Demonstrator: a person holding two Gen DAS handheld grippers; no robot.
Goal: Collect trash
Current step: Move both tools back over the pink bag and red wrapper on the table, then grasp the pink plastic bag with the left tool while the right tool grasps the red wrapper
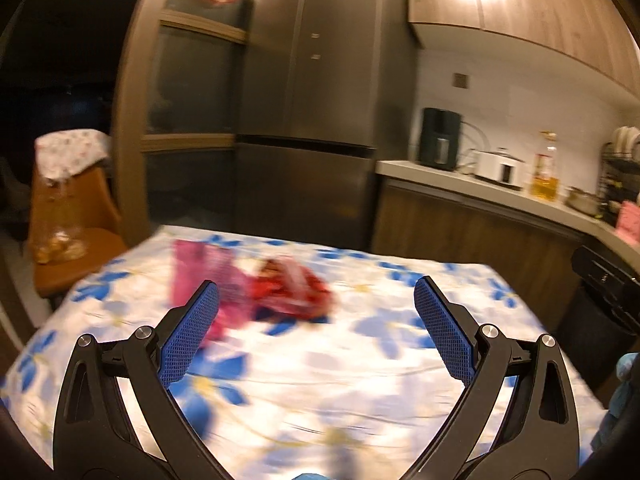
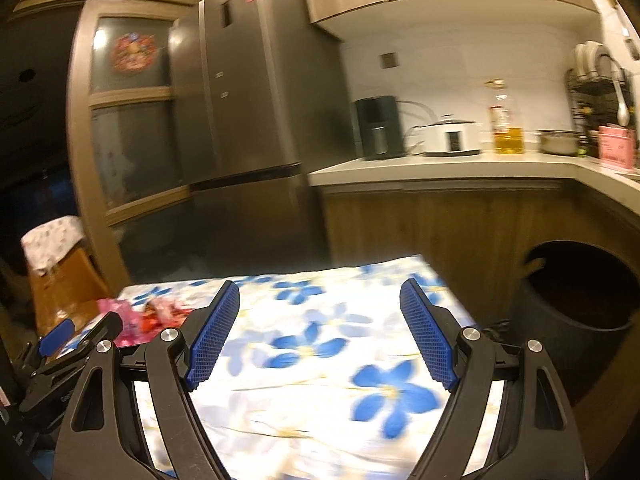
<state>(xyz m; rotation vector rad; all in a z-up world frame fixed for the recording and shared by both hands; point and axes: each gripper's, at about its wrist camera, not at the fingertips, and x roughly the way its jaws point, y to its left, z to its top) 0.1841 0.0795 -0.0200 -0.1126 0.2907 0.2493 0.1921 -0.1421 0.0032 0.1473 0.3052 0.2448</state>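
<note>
We hold the left gripper (image 1: pixel 316 300) and right gripper (image 2: pixel 320 304) wide open, empty, over the table (image 1: pixel 360 380). Red and pink wrappers (image 1: pixel 288 288) lie near its far-left corner; the dark bin (image 2: pixel 576 300) beside its right edge looks empty.

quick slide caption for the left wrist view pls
Open left gripper over a blue-flowered tablecloth, facing blurred pink wrapper and red wrapper; fridge behind.

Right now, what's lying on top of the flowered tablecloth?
Pink and red wrappers lie on the cloth. They are too blurred to count. The cloth hides the table beneath.
</note>
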